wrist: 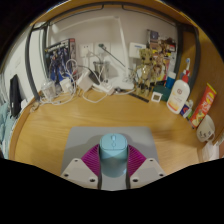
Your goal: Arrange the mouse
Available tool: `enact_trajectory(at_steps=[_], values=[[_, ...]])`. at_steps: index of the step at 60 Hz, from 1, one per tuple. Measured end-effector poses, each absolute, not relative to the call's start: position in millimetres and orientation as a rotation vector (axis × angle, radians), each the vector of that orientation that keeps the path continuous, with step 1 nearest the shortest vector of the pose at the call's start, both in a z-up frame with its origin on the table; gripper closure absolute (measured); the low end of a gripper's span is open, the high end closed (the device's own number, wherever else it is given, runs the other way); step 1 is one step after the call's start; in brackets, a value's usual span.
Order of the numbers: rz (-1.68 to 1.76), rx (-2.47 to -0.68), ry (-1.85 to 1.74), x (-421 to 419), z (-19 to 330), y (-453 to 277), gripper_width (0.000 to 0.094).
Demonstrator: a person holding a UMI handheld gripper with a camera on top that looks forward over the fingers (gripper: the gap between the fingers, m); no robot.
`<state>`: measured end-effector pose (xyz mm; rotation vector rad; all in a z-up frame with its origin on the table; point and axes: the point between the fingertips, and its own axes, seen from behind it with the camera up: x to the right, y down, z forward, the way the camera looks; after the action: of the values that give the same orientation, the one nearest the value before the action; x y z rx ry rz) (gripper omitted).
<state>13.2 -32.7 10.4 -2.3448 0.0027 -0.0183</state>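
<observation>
A wooden desk [70,130] fills the middle of the frame, its bare top running wide from the left side to the right. Its far edge meets a pale wall across the upper part of the frame, and its right edge curves down past the clutter at the right. The broad centre of the wood lies open. A grey mat [112,140] sits on the desk at lower centre, its far edge straight and parallel to the wall, with bare wood on three sides of it.

The gripper [113,168] reaches in from the bottom centre. Its two pink pads [91,160] are closed onto the flanks of the mouse [113,152], a pale blue-grey one, which sits clamped between them above the grey mat. No gap shows on either side of the mouse.

Along the far edge, at upper left, a tangle of white cables [85,85] lies beside a dark frame or rack. At upper right stand small boxes and figures [152,75], too small to tell apart. At the right side stand a white bottle [179,95] with an orange label and a bright red and yellow packet [204,100], with a small white object below it near the desk's right edge.
</observation>
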Motion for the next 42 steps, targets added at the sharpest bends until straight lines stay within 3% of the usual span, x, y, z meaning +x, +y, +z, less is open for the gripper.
enact_trajectory(at_steps=[6, 23, 32, 42], values=[[-0.039, -2.401, -0.001, 11.4, -13.8, -43.6, 0.0590], [-0.048, -2.384, 0.034, 12.3, -13.7, -43.2, 0.0415], [-0.102, -2.433, 0.031, 18.5, -8.8, -52.6, 0.0059], [-0.018, -2.400, 0.013, 0.1, 34.3, -63.9, 0.0078]])
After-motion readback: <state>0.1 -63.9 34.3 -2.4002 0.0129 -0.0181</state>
